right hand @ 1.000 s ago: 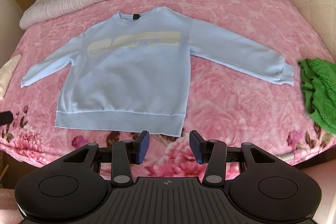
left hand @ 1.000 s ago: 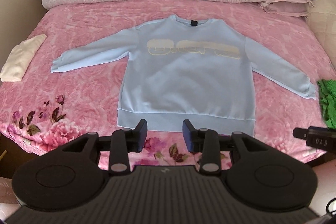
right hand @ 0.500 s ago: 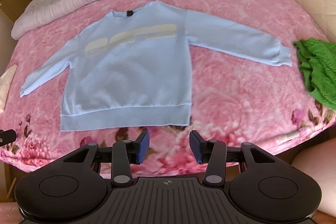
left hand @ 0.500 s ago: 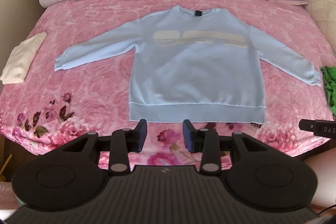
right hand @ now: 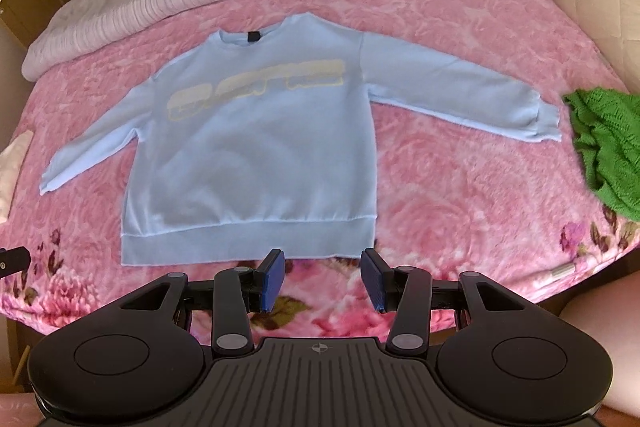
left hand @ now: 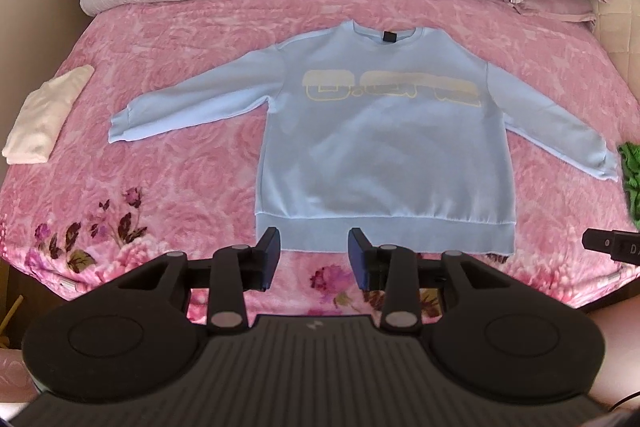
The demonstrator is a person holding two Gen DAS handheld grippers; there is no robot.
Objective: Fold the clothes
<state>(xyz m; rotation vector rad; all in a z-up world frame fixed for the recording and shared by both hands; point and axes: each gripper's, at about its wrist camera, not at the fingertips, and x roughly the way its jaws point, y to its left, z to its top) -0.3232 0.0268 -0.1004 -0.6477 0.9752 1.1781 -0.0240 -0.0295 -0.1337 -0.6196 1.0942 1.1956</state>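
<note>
Both hand-held grippers (left hand: 314,255) (right hand: 322,275) gape just short of the sweatshirt (left hand: 384,147) hem.

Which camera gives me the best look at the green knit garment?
The right wrist view: the green knit garment lies crumpled at the bed's right edge, beyond the blue sweatshirt's cuff. The left wrist view catches only a sliver at the frame edge.

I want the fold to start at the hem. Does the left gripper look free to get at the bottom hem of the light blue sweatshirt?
Probably yes. The left gripper is open and holds nothing, and the light blue sweatshirt lies flat with its hem just beyond the fingertips. Nothing lies between them.
</note>
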